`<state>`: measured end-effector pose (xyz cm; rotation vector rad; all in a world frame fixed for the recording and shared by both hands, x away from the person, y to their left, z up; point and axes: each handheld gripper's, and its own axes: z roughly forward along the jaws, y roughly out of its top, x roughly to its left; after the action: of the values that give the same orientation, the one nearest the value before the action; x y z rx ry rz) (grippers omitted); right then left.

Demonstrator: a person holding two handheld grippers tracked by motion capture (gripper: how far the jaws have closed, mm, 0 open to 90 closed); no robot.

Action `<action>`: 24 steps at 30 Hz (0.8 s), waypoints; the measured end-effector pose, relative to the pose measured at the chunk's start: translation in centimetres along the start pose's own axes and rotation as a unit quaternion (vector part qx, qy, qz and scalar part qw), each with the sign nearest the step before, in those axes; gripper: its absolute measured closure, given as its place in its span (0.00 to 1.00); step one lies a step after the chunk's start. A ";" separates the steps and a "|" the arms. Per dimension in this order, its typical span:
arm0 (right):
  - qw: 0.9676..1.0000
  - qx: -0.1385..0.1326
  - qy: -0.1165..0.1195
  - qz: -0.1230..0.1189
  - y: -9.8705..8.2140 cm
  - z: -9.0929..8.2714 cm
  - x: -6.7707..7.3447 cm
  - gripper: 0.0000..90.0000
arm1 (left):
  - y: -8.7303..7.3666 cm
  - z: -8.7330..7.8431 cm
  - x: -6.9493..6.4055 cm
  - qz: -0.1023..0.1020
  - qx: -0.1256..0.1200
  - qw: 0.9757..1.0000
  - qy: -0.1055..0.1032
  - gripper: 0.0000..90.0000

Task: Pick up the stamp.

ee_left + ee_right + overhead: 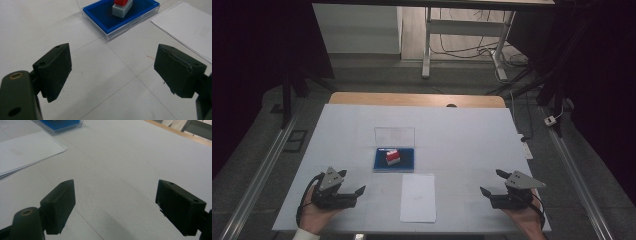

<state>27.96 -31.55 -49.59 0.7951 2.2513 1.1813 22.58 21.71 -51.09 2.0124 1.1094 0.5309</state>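
Observation:
A blue tray [406,161] in a clear case lies at the table's middle, its clear lid [394,135] standing up behind it. A red and grey block [392,157] sits in the tray; the left gripper view shows the block [121,8] on the blue tray [106,21] ahead. A stack of white paper [418,197] lies in front of the tray. My left gripper [353,187] rests open at the near left, nothing between its jaws. My right gripper [492,184] rests open at the near right, also empty.
The white table cover [462,135] ends at a wooden edge [417,98] at the far side. Paper sheets [22,153] lie left of the right gripper. Metal rails run along both sides of the table, and desk legs and cables stand beyond.

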 end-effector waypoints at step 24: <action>1.000 -0.004 0.011 0.013 -0.3 0.2 -0.2 0.23 | -0.5 -0.4 0.2 -0.003 0.002 1.000 -0.002 0.17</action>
<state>28.16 -31.70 -49.91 0.8134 2.2589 1.2154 22.20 22.22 -51.23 2.0124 1.1145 0.5214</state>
